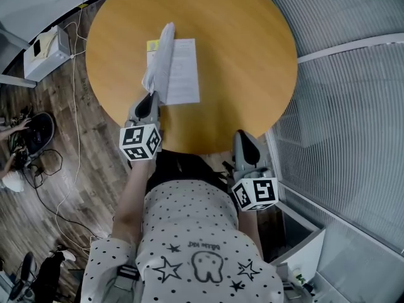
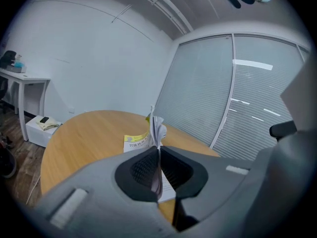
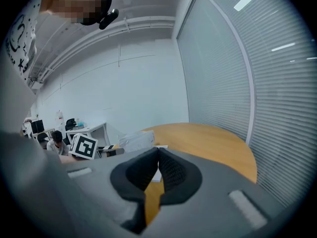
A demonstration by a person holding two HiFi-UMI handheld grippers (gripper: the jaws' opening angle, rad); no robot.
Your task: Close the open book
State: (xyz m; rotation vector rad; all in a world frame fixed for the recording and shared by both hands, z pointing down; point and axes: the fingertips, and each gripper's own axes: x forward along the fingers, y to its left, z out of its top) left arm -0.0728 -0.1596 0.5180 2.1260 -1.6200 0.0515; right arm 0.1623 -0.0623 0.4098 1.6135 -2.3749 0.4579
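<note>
Head view shows one round, smooth wooden table [image 1: 252, 55] with one open book [image 1: 183, 74] lying left of its centre. Of the two grey grippers, the left gripper [image 1: 151, 101] pinches a raised sheaf of thin pages [image 1: 161, 55], which hides most of the book's left half. The right gripper [image 1: 243, 139] is pressed together and empty. The print is unreadable.

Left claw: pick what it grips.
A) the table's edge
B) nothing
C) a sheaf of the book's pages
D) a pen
C: the left gripper view shows the left claw shut on a sheaf of pages standing up from the open book.
</note>
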